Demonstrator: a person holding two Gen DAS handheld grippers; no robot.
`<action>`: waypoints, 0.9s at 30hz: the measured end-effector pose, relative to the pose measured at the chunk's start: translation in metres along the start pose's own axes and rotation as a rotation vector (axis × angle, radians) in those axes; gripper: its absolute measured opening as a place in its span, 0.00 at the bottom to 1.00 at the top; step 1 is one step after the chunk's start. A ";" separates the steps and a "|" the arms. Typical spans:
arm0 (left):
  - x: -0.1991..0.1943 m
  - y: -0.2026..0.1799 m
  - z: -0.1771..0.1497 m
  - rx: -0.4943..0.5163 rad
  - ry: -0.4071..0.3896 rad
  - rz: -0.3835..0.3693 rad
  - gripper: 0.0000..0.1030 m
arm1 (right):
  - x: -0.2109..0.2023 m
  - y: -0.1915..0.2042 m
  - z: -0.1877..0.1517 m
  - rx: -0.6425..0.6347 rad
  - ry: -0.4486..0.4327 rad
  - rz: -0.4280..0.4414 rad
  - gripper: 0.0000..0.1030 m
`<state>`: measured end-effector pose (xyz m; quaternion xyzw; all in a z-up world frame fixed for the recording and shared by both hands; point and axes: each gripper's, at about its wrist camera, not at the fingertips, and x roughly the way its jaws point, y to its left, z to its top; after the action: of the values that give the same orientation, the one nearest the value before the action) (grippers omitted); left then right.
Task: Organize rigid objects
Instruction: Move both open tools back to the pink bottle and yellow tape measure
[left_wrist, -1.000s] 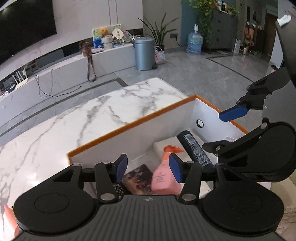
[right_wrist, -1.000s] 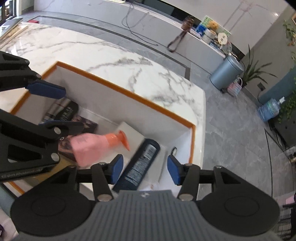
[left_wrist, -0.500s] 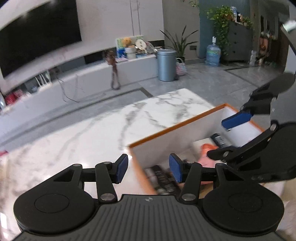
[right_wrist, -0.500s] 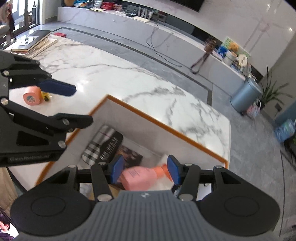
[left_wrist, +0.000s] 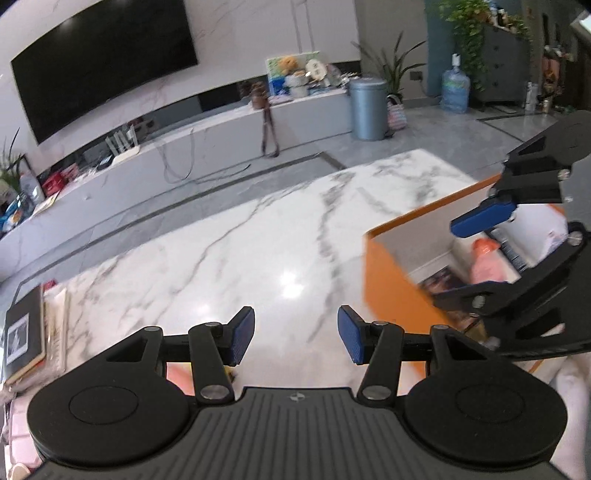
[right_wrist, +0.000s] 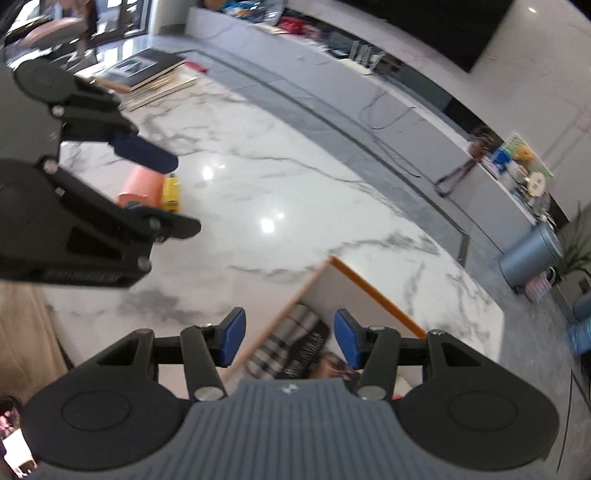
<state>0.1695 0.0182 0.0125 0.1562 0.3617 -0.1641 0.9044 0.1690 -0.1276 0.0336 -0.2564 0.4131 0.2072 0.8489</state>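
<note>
Now over bare marble tabletop (left_wrist: 258, 236): left gripper (left_wrist: 295, 339), jaws parted about halfway, nothing between. Just behind its left finger, near edge, a salmon-pink cylinder (right_wrist: 142, 186) and small yellow item (right_wrist: 170, 190), lying side by side, outside the jaws. Right gripper (right_wrist: 290, 341) likewise half-parted and empty, above the near-left corner of the orange-rimmed white box (right_wrist: 373, 288). Inside, below those jaws, a plaid-covered magazine (right_wrist: 286, 347); farther right, a pink bottle (left_wrist: 485, 264).

bright daylight | lamp glare on marble table (left_wrist: 291, 288) | motion blur | fisheye-bent edges
</note>
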 end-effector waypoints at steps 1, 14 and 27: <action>0.002 0.007 -0.004 -0.007 0.009 0.006 0.58 | 0.003 0.006 0.002 -0.016 0.007 0.004 0.54; 0.025 0.080 -0.048 -0.083 0.109 0.075 0.65 | 0.068 0.052 0.038 -0.026 0.091 0.088 0.52; 0.058 0.121 -0.063 -0.451 0.148 0.214 0.73 | 0.131 0.080 0.078 0.080 0.034 0.206 0.43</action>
<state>0.2207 0.1411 -0.0521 -0.0003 0.4355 0.0292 0.8997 0.2456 0.0014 -0.0524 -0.1817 0.4595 0.2723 0.8256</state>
